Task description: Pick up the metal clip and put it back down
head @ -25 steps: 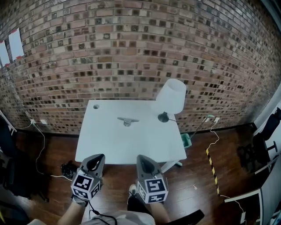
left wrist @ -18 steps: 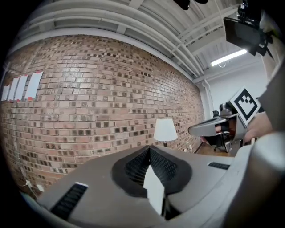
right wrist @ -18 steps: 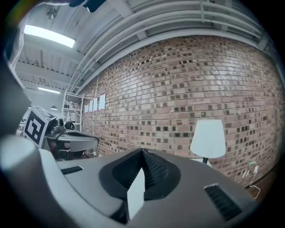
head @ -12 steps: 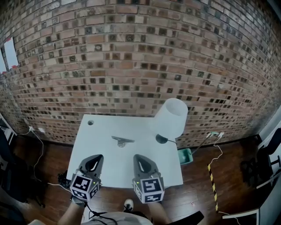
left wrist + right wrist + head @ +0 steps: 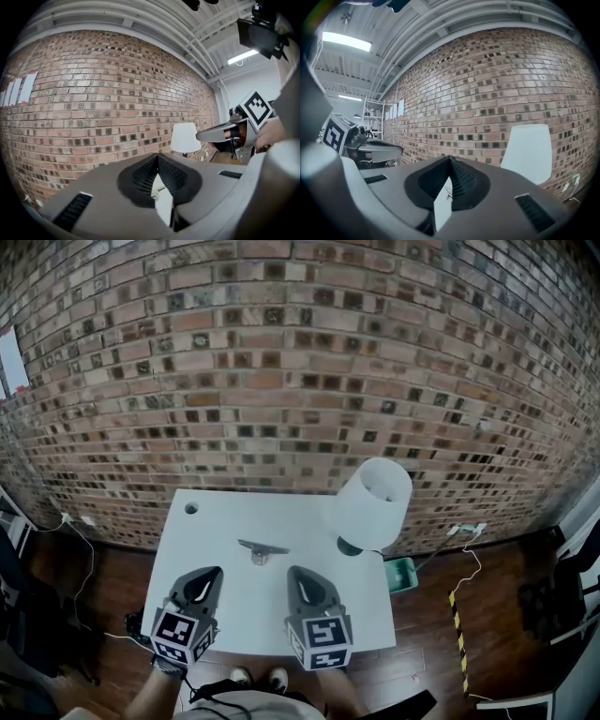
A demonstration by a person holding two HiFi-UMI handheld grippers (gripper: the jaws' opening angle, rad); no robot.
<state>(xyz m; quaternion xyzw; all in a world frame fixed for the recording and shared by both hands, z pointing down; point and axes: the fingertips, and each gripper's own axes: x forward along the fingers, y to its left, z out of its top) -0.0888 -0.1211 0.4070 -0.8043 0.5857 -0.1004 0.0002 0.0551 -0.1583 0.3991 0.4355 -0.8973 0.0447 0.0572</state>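
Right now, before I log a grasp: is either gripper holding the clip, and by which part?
Nothing is held. The left gripper and right gripper are both shut and empty; the clip lies on the table ahead of them.

**Lamp base and table largely hidden**

In the head view, the lamp shade (image 5: 373, 502) at the table's (image 5: 216, 521) two o'clock corner covers most of its base (image 5: 348, 547). The metal clip (image 5: 262, 550) is too small for detail. The left gripper (image 5: 158, 158) and right gripper (image 5: 450, 160) hide nearly all the table in their own views.
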